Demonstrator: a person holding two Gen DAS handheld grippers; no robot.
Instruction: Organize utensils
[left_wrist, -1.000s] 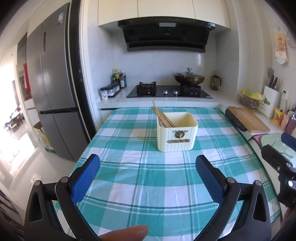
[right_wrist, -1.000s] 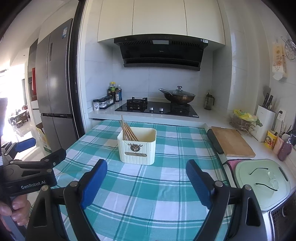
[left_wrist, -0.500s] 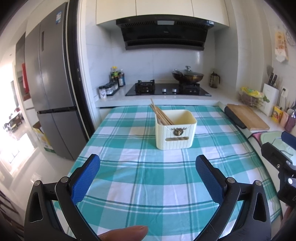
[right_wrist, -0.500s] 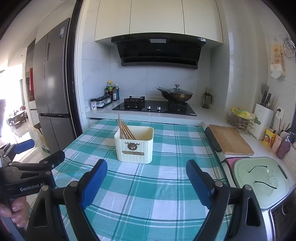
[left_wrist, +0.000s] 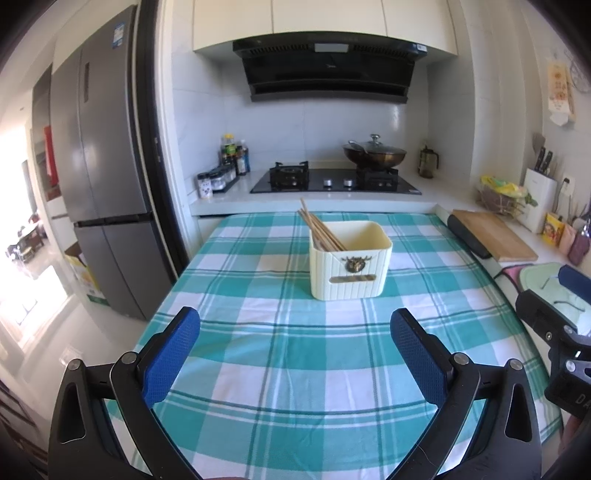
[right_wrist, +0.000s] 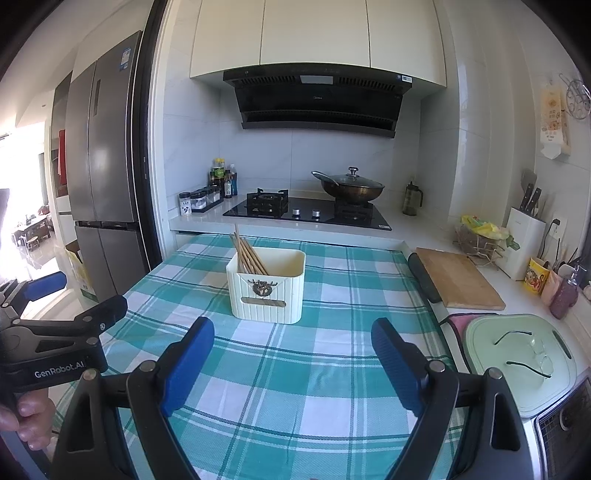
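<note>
Both grippers are hovering over the checked cloth (left_wrist: 295, 369) covering the surface. The left gripper (left_wrist: 294, 332) is standing wide open with nothing between its blue pads. The right gripper (right_wrist: 292, 336) is gaping open too, empty. Ahead of both, mid-cloth, the cream holder (left_wrist: 350, 269) is standing upright, with chopsticks (left_wrist: 317, 227) leaning in its left side.

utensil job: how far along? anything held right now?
Done: the chopsticks lean in the cream holder on the checked tablecloth. In hand: nothing; left gripper and right gripper are both open and short of the holder. Left: no loose utensils show on the cloth.
</note>
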